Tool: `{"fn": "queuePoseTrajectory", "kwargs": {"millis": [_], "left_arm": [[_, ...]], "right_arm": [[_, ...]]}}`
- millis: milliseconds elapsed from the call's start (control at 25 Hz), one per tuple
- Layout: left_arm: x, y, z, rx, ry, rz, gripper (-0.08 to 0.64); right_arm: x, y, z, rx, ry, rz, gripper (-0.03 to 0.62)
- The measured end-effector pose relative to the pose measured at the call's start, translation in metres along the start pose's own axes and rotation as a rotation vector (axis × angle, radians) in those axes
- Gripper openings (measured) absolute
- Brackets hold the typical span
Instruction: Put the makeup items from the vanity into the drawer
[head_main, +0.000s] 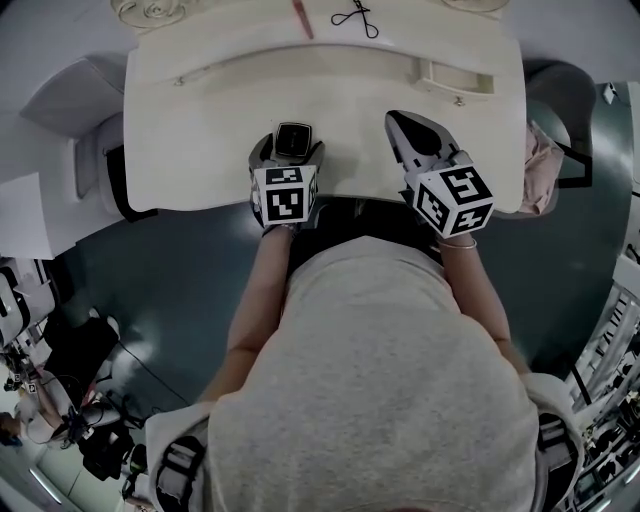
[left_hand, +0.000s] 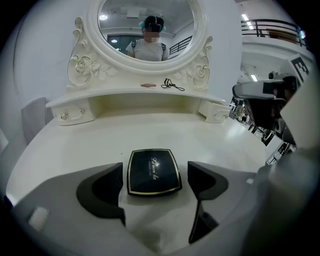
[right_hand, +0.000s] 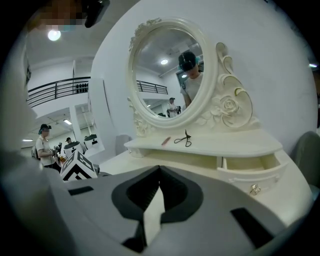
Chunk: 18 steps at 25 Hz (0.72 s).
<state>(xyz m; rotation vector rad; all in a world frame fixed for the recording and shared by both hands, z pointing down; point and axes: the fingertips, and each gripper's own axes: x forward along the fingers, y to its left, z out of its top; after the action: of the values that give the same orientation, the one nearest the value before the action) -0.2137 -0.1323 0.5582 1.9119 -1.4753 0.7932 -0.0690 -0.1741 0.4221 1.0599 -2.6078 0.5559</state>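
A black compact with a gold rim (left_hand: 153, 167) lies flat on the white vanity top (left_hand: 75, 150), near the front edge (head_main: 293, 139). My left gripper (left_hand: 155, 176) is open, one jaw on either side of the compact with a gap at each side (head_main: 291, 150). My right gripper (right_hand: 160, 171) is shut with nothing in it and hovers over the vanity to the right (head_main: 398, 122). A small drawer (right_hand: 250, 162) at the vanity's right stands open (head_main: 455, 78). On the upper shelf lie a red stick (head_main: 301, 18) and a black eyelash curler (head_main: 357, 16).
An oval ornate mirror (left_hand: 145, 30) rises behind the shelf. The matching left drawer (left_hand: 75, 114) is shut. A grey chair (head_main: 80, 100) stands at the vanity's left and a pink cloth (head_main: 543, 160) hangs at its right. People stand in the background (right_hand: 45, 145).
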Motion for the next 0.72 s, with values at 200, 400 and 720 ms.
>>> {"fn": "queuePoseTrajectory", "kwargs": {"millis": [200, 400, 720], "left_arm": [[0.002, -0.003, -0.004, 0.008, 0.011, 0.001, 0.388], [0.002, -0.001, -0.004, 0.020, 0.011, 0.008, 0.387], [-0.003, 0.000, 0.000, 0.061, -0.017, -0.031, 0.331]], "right_arm": [[-0.004, 0.001, -0.001, 0.013, -0.002, 0.000, 0.008], [-0.007, 0.003, -0.001, 0.017, -0.007, -0.012, 0.008], [-0.013, 0.021, -0.003, 0.015, -0.027, -0.032, 0.008]]}}
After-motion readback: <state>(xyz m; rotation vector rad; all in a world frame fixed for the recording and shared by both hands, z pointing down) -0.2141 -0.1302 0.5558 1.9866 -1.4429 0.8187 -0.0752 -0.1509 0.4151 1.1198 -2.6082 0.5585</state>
